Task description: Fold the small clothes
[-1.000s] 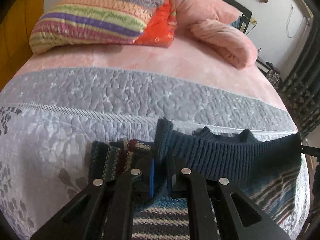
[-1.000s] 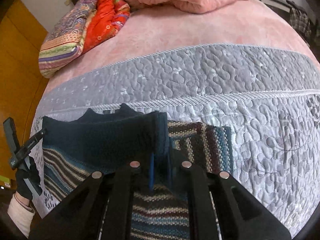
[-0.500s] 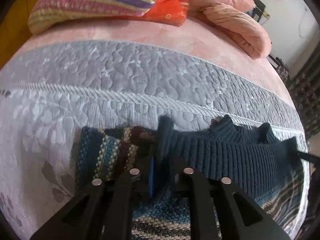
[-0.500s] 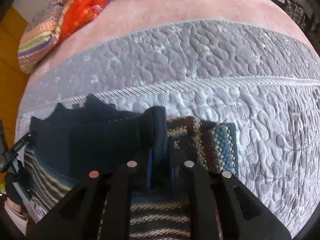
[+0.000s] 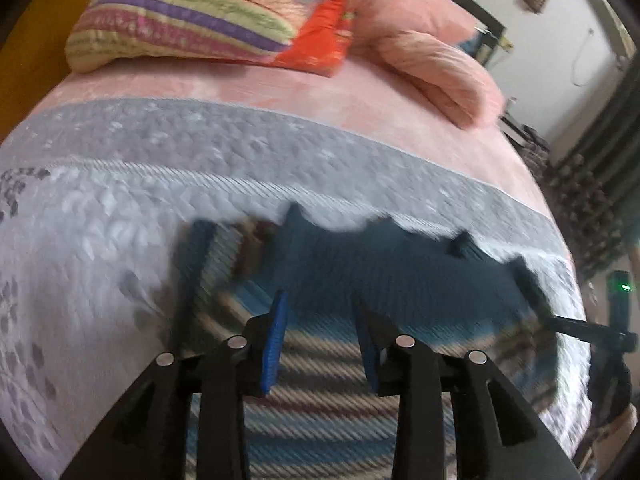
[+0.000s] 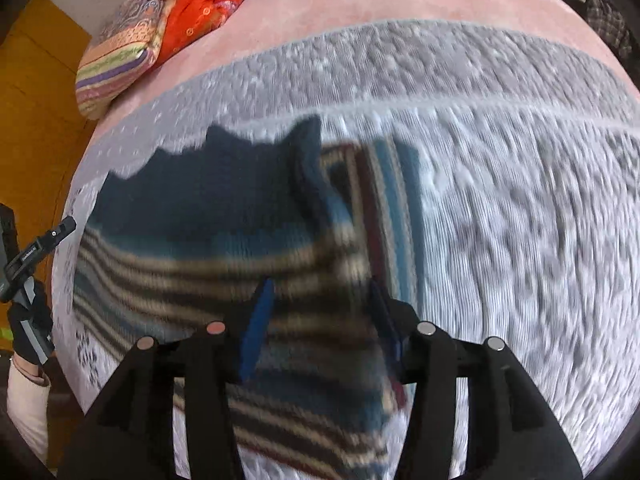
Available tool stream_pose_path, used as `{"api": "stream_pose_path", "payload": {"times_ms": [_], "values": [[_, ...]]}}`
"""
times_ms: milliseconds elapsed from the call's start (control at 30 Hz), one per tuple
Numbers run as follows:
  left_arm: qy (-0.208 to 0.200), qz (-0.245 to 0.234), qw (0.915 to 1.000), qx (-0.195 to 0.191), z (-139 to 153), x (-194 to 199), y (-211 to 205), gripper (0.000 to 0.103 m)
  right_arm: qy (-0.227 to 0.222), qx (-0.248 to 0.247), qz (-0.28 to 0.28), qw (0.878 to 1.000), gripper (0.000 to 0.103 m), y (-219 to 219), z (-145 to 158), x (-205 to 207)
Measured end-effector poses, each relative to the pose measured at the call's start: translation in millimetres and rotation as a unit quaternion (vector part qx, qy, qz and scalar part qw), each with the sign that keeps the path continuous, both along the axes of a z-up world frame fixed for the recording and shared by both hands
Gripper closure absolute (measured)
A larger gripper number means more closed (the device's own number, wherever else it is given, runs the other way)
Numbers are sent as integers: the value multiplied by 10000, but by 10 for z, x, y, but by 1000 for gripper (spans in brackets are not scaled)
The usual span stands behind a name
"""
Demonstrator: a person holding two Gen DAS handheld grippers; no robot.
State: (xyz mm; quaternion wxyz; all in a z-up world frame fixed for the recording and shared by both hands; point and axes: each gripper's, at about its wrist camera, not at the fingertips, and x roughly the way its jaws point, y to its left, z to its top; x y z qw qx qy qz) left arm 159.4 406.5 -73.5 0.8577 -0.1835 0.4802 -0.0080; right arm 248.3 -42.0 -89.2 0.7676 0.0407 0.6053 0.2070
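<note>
Your left gripper (image 5: 320, 320) and right gripper (image 6: 320, 304) are both hanging with jaws spread, gripping nothing, just above the striped knit sweater (image 6: 224, 216). The sweater is lying on the grey quilted bedspread (image 6: 500, 184), its dark ribbed band toward the pillows.

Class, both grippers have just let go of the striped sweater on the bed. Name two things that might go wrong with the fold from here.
1. The dark ribbed hem lies wavy and bunched, so the fold may settle crooked.
2. The open left gripper and right gripper hover low over the striped sweater; the blue pads might snag the knit and drag it on withdrawal.
</note>
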Motion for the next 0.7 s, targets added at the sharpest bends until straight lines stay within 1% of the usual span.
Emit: {"api": "stream_pose_path", "payload": {"times_ms": [33, 133, 167, 200, 233, 300, 367, 467, 600, 700], "values": [[-6, -145, 9998, -95, 8, -74, -133, 68, 32, 30, -7, 10000, 59, -43, -24, -70], [76, -432, 9990, -46, -16, -189, -445, 68, 58, 71, -4, 10000, 71, -131, -82, -237], [113, -555, 9984, -11, -44, -222, -575, 68, 72, 75, -19, 9999, 81, -157, -91, -273], [143, -618, 9980, 19, -68, -244, -662, 67, 102, 136, -49, 9998, 94, -189, -91, -303], [195, -660, 9976, 35, -101, -252, -734, 67, 103, 226, -78, 9997, 94, -220, -69, -326], [359, -690, 9970, -60, -205, -252, -834, 67, 3, 276, -138, 9995, 94, -264, 13, -367], [506, -690, 9963, -46, -312, -251, -891, 67, -42, 103, -203, 9997, 95, -285, 47, -381], [648, -666, 9956, -85, -436, -253, -906, 67, 110, -127, -305, 9994, 95, -324, -58, -380], [675, -628, 9955, -222, -503, -277, -863, 68, 215, -85, -425, 9988, 95, -363, -206, -390], [683, -567, 9956, -299, -532, -294, -818, 68, 231, -76, -486, 9985, 94, -371, -262, -401]]}}
